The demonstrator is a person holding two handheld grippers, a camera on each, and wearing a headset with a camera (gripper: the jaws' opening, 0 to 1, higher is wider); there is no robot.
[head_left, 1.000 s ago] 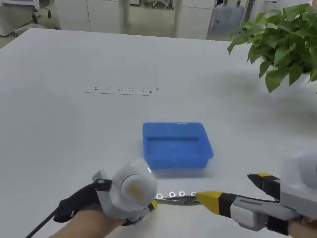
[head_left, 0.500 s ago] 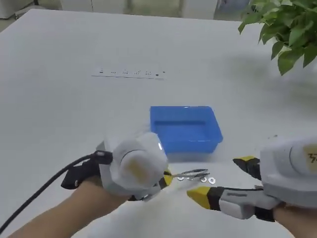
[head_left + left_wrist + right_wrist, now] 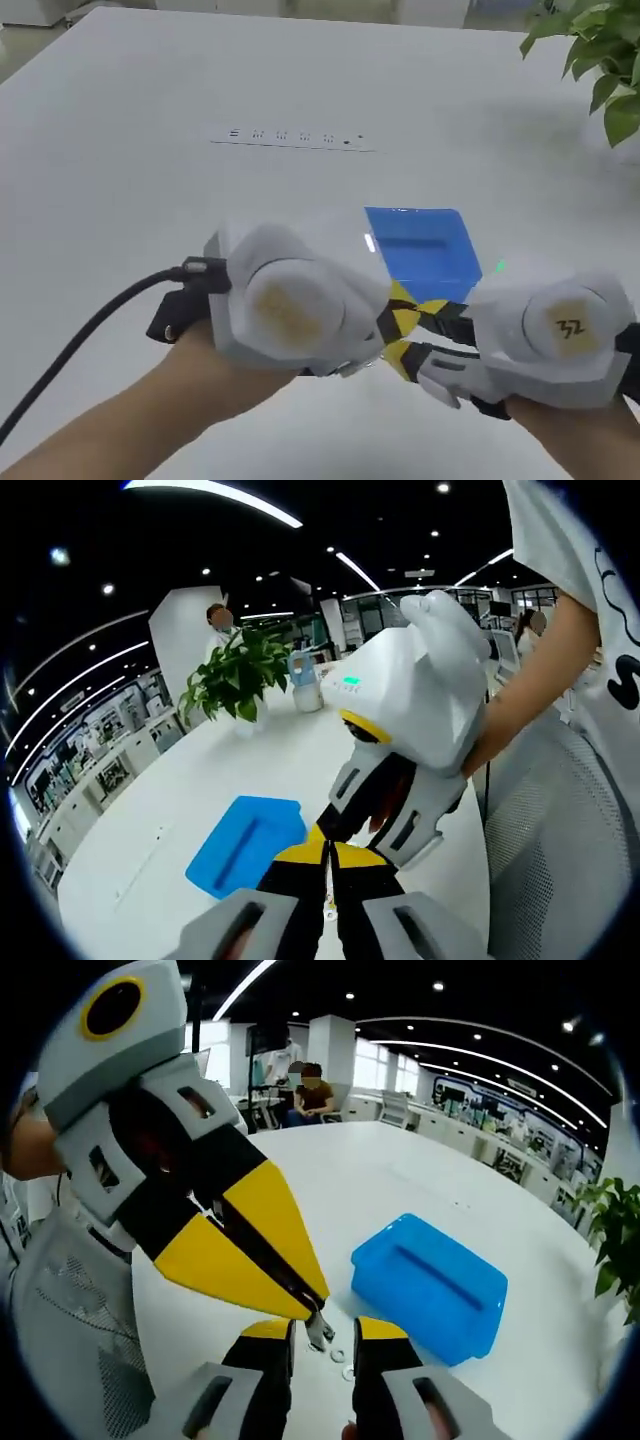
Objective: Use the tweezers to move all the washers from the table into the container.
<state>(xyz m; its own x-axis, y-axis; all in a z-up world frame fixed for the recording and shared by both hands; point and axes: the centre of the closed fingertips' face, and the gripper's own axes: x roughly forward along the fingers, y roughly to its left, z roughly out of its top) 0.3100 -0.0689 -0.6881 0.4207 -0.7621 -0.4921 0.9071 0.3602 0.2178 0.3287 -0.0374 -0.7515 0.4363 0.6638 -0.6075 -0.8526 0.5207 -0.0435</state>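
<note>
Container (image 3: 430,1285) is seen empty, washers (image 3: 340,1358) are left on surface (image 3: 420,1190); tweezers (image 3: 319,1332) are clamped in left claw (image 3: 328,852), right claw (image 3: 323,1345) narrowly parted, w/o load.

- A leafy green plant (image 3: 598,60) pokes in at the far right edge of the head view (only part of its foliage is in frame).
- A narrow strip (image 3: 295,138) carrying a row of small dark marks lies well beyond the middle of the head view (the marks are too small to read).
- In the left gripper view, a white jug-like vessel (image 3: 305,685) stands just beside the plant, and a person (image 3: 215,625) stands behind it.
- A grey mesh chair (image 3: 560,830) sits at the right of that view.
- In the right gripper view, two people (image 3: 305,1085) are at the far end, near a white pillar (image 3: 328,1050).
- Long ceiling light strips (image 3: 480,1030) curve over rows of desks (image 3: 470,1100).
</note>
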